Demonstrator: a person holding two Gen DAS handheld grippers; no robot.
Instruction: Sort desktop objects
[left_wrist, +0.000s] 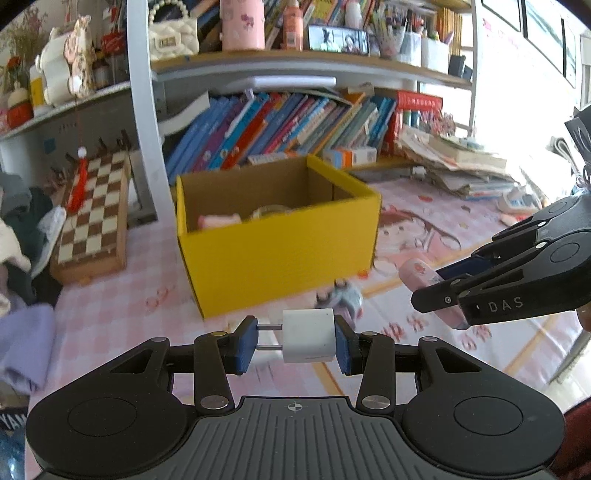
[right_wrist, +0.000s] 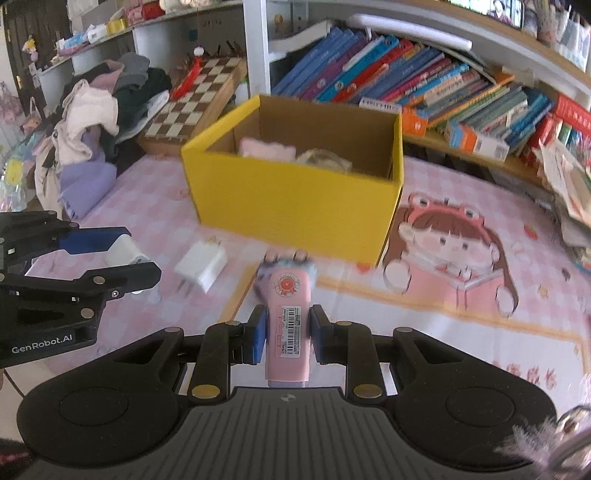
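Pointing boxward: pink case (right_wrist: 289, 325) lengthwise

We see a white plug adapter (left_wrist: 308, 340) held off the desk, prongs pointing left, and a pink barcoded eraser case (right_wrist: 289, 325) likewise aloft; an open yellow box (right_wrist: 295, 192) sits mid-desk, another white charger (right_wrist: 201, 268) lying flat before it.

Pink checked desk (right_wrist: 461, 325), yellow box (right_wrist: 295, 199), white charger (right_wrist: 201, 267), chessboard (right_wrist: 192, 99)
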